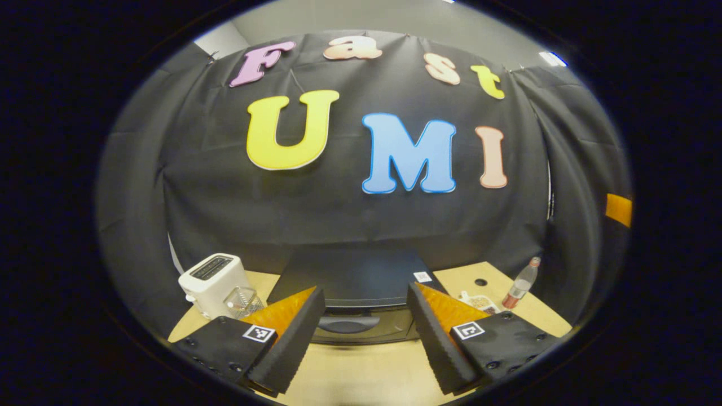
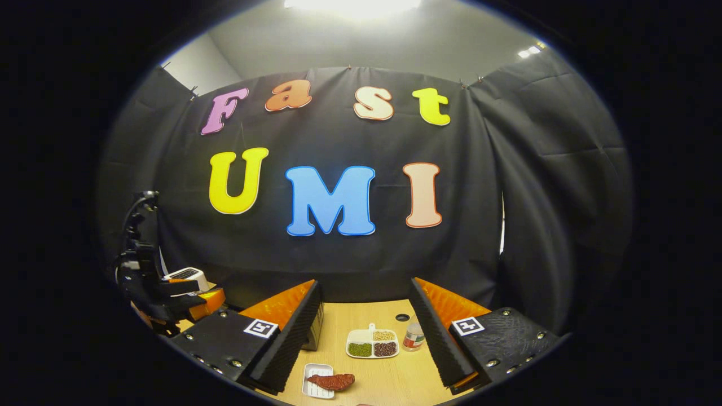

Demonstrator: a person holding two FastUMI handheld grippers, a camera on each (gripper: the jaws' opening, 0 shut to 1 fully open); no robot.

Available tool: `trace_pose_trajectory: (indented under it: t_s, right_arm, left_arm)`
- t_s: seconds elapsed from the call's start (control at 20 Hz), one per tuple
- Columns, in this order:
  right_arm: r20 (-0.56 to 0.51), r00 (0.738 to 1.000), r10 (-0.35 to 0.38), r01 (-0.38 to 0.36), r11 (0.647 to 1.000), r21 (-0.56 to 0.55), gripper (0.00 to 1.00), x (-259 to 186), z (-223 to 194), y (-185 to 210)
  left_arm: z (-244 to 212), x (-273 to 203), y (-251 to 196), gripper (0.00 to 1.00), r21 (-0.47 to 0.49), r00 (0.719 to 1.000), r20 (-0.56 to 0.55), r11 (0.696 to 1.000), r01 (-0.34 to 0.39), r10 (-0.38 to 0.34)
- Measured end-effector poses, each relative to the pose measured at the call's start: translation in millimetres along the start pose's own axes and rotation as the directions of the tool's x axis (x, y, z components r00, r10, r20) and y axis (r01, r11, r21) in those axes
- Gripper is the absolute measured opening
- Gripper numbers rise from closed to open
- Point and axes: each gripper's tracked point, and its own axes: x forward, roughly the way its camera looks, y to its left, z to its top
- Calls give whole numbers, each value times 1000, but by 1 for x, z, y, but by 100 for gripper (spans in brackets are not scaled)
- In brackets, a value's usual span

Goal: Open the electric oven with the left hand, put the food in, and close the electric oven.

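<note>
The black electric oven (image 1: 350, 279) stands on the wooden table straight ahead in the left gripper view, its door shut and the handle (image 1: 347, 324) low on the front. My left gripper (image 1: 365, 338) hangs open just before that handle, touching nothing. In the right gripper view a reddish-brown piece of food (image 2: 334, 382) lies on a small white plate (image 2: 311, 388) near the front edge. My right gripper (image 2: 364, 338) is open and empty above it. A corner of the oven (image 2: 317, 332) peeks out behind its left finger, and the left gripper (image 2: 194, 299) shows at far left.
A white toaster (image 1: 211, 279) and a clear glass (image 1: 243, 301) stand left of the oven. To its right are a divided tray of beans (image 2: 372, 343) and a small bottle (image 2: 414, 335), also the bottle (image 1: 522, 282). Black cloth walls close the table's back and sides.
</note>
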Motion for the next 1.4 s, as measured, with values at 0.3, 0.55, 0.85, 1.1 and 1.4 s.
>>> trace_pose_trajectory:
  t_s: [0.3,0.55,0.85,1.1,1.4]
  right_arm:
    - [-38,999,-15,15,1000,-22,96,11,-13,-5]
    - [-65,997,-38,38,999,-6,96,18,-20,-12]
    - [-67,996,-56,55,998,-24,96,21,-21,-17]
    - [-64,997,-46,46,999,-11,96,17,-19,-17]
    - [-70,997,-22,22,1000,-1,96,13,-22,-11]
  left_arm:
    - [-44,59,14,95,-9,992,-127,1000,-17,16]
    - [-82,90,15,99,-3,977,-214,1000,-17,16]
    - [-97,107,19,100,47,978,-207,998,-28,37]
    - [-105,94,22,98,30,979,-202,999,-28,34]
    - [-129,58,18,100,0,972,-232,1000,-22,21]
